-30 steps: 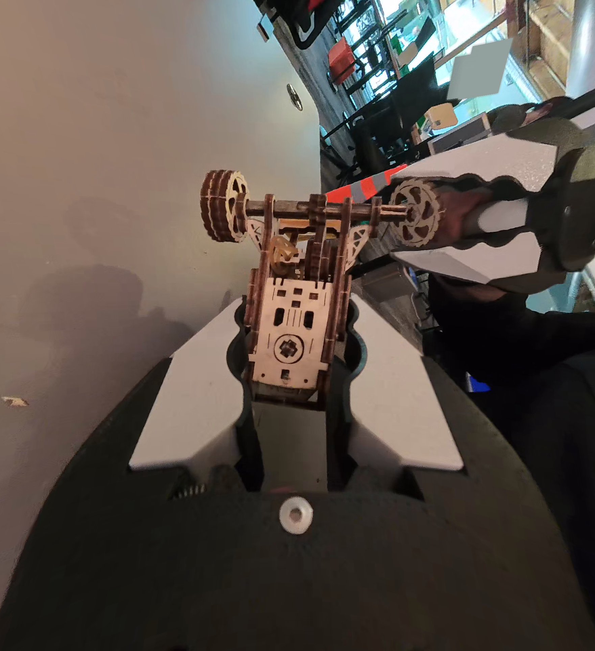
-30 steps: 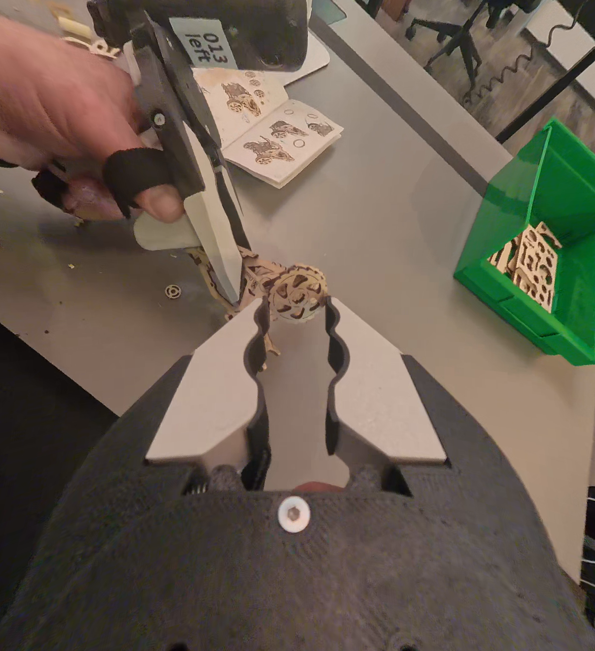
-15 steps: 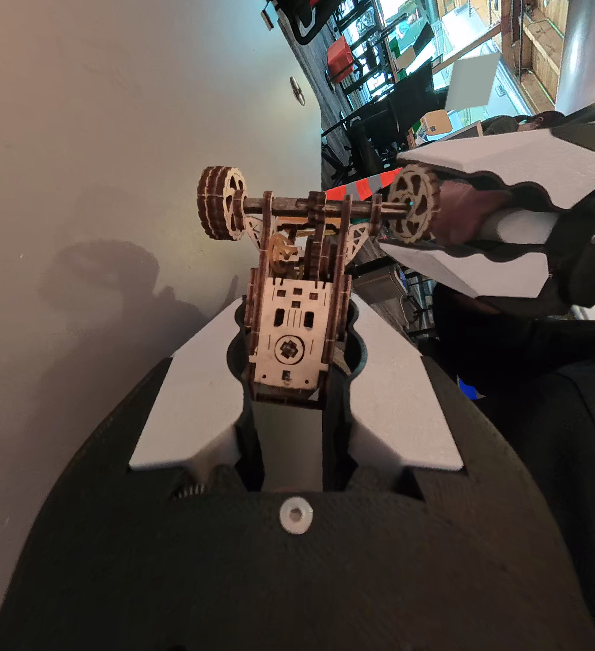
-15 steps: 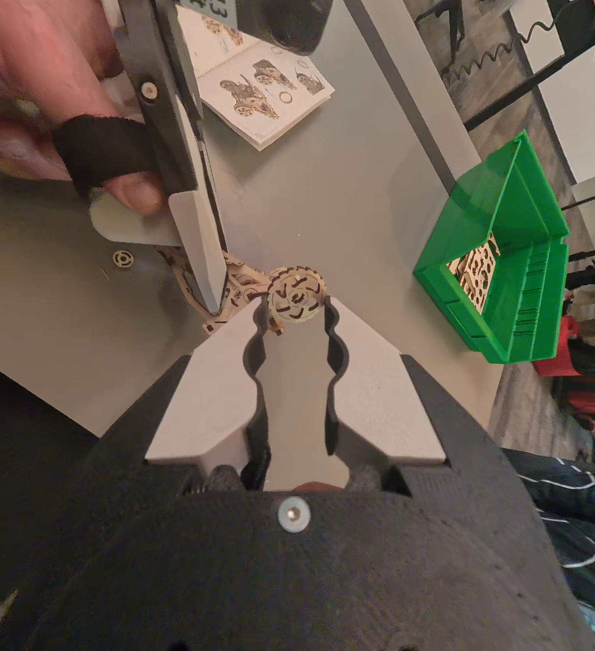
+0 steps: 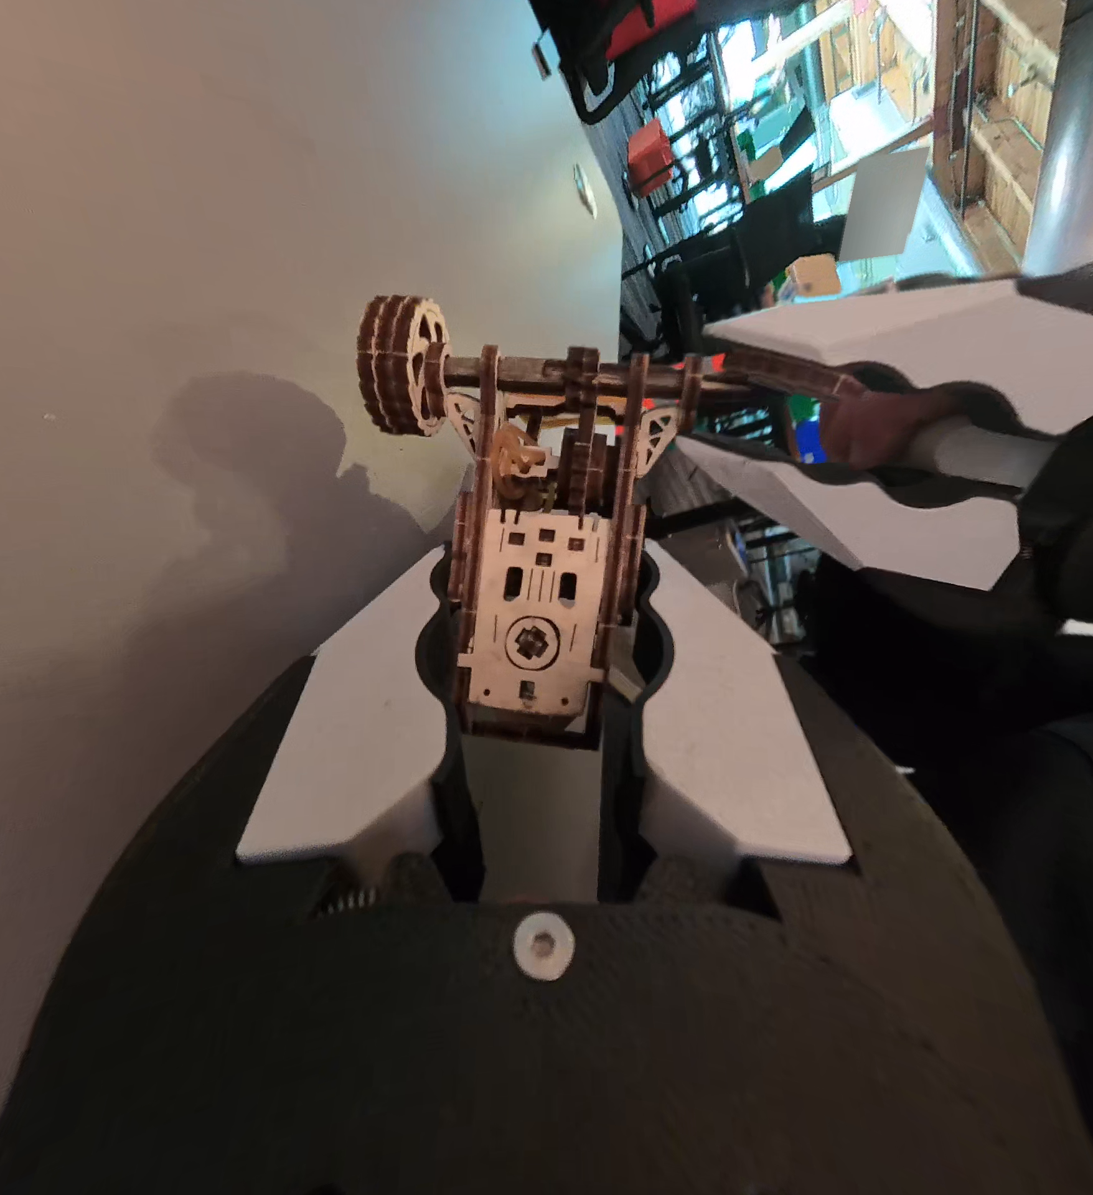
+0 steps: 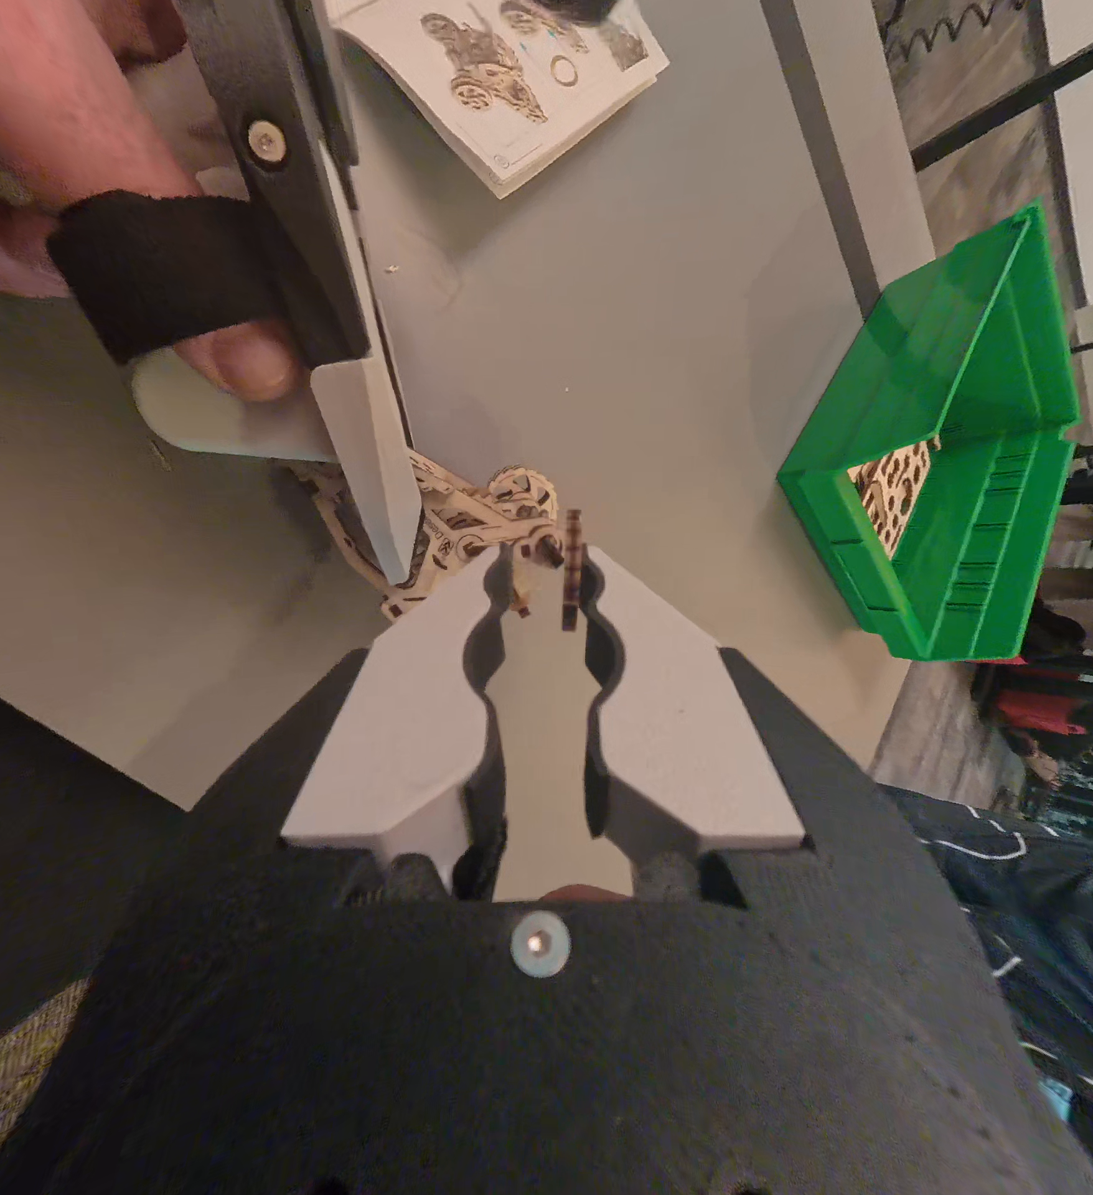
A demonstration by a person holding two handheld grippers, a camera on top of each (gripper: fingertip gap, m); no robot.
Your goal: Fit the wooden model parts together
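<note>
My left gripper (image 5: 547,556) is shut on the chassis of a wooden model car (image 5: 534,621), held above the grey table (image 5: 207,194). Its axle carries a thick wheel (image 5: 401,372) on the left end. My right gripper (image 5: 699,394) reaches the bare right axle end, jaws apart. A thin wooden wheel disc (image 5: 783,381) lies flat along its upper finger. In the right wrist view the disc (image 6: 572,569) stands edge-on against the right finger of my right gripper (image 6: 542,556), just beside the axle tip (image 6: 553,549). The other finger does not touch it. The model (image 6: 460,537) shows under the left gripper's finger (image 6: 369,465).
A green bin (image 6: 958,465) holding a wooden parts sheet (image 6: 893,498) stands at the right on the table. An open instruction booklet (image 6: 498,84) lies at the back. A person's hand (image 6: 78,161) holds the left gripper. The table's near edge runs below the model.
The wheel disc was face-on, pinched by its rim between the right fingertips at the axle end. It has turned edge-on and now lies against one finger. The left gripper's hold is unchanged.
</note>
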